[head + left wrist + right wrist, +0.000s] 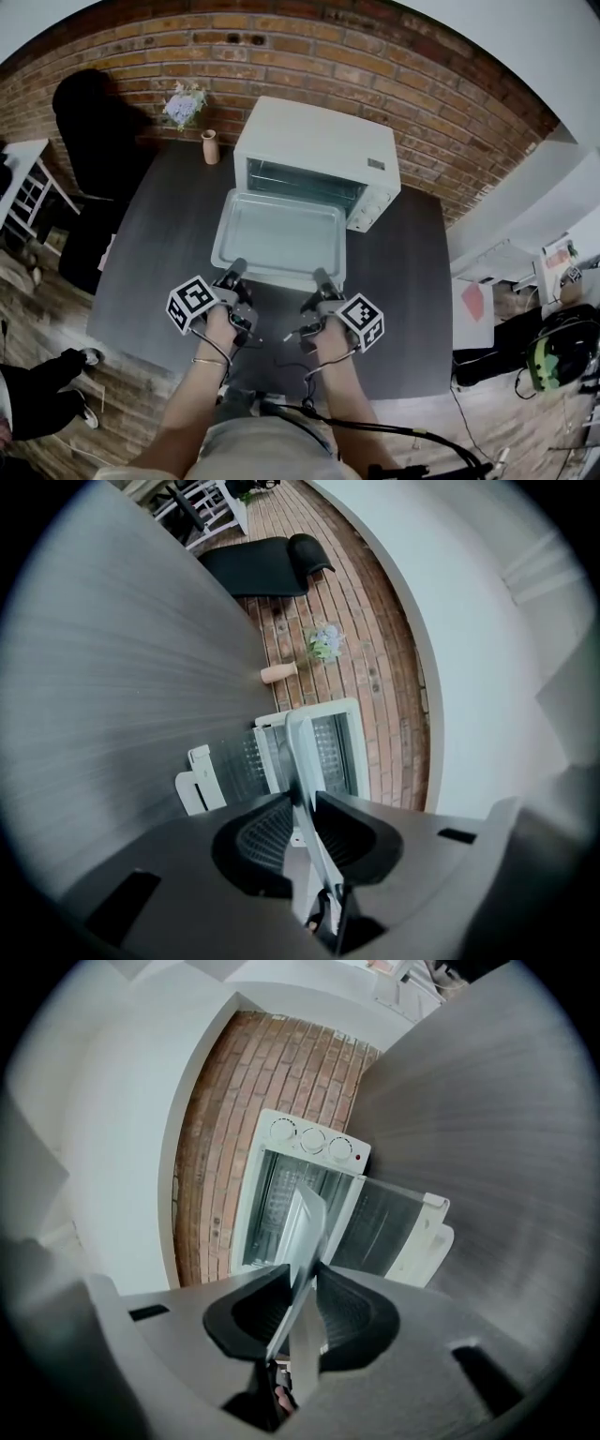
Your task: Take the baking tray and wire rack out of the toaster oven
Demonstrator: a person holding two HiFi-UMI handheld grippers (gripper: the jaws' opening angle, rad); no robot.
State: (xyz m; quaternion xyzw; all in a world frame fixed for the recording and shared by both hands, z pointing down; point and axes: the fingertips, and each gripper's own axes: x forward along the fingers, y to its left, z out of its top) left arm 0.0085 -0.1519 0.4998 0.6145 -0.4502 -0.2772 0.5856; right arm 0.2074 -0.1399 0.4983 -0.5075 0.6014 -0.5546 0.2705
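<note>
Clamping the near rim of the baking tray (279, 230), left tool (236, 268) at seven o'clock, right tool (320, 276) at five, they hold it outside the toaster oven (319, 141) at twelve; uneven hands could tip it loose.

Left gripper (303, 804) clamped on baking tray (299, 750) rim, toaster oven (337, 748) ahead

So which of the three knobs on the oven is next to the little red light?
The end knob, rightmost in the right gripper view. The red light sits just past it; the other two knobs are farther away.
</note>
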